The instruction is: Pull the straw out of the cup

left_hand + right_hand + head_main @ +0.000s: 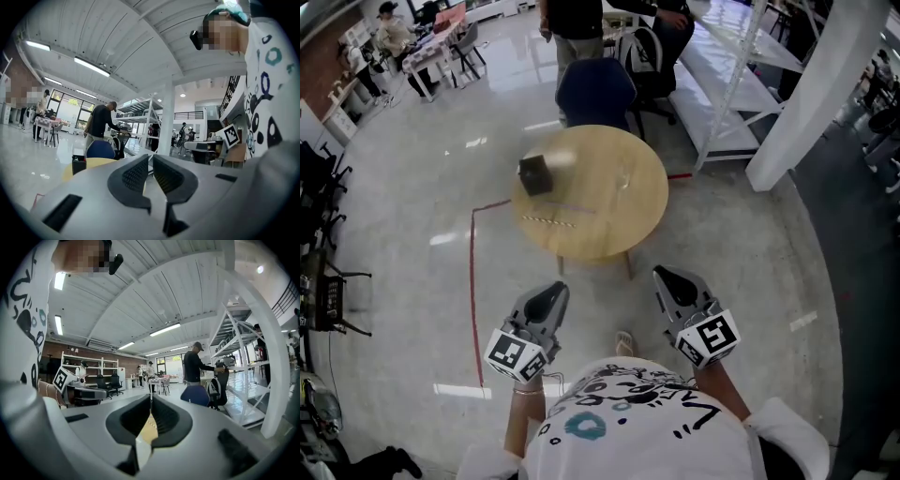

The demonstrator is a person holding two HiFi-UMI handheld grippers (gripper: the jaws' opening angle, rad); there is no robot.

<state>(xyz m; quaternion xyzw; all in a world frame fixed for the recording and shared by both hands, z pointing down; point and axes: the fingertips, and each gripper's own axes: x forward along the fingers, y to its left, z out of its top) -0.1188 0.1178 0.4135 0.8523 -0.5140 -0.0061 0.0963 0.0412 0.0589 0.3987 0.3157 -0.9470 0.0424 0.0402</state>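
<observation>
A round wooden table (pixel 609 225) stands ahead of me. On it a thin striped straw (pixel 548 220) lies flat near the left front edge. A faint clear cup (pixel 625 177) stands towards the right, apart from the straw. My left gripper (pixel 555 292) and right gripper (pixel 664 277) hang close to my body, short of the table and above the floor. Both are shut with nothing in them. In the left gripper view the fingertips (pixel 151 157) meet, and in the right gripper view the gripper (pixel 151 398) is likewise shut.
A dark box (pixel 535 174) sits on the table's left side, also visible in the left gripper view (pixel 78 164). A blue chair (pixel 595 91) stands behind the table, with a person beyond it. White shelving (pixel 722 84) and a pillar (pixel 811 94) are at right. Red tape (pixel 474 281) marks the floor.
</observation>
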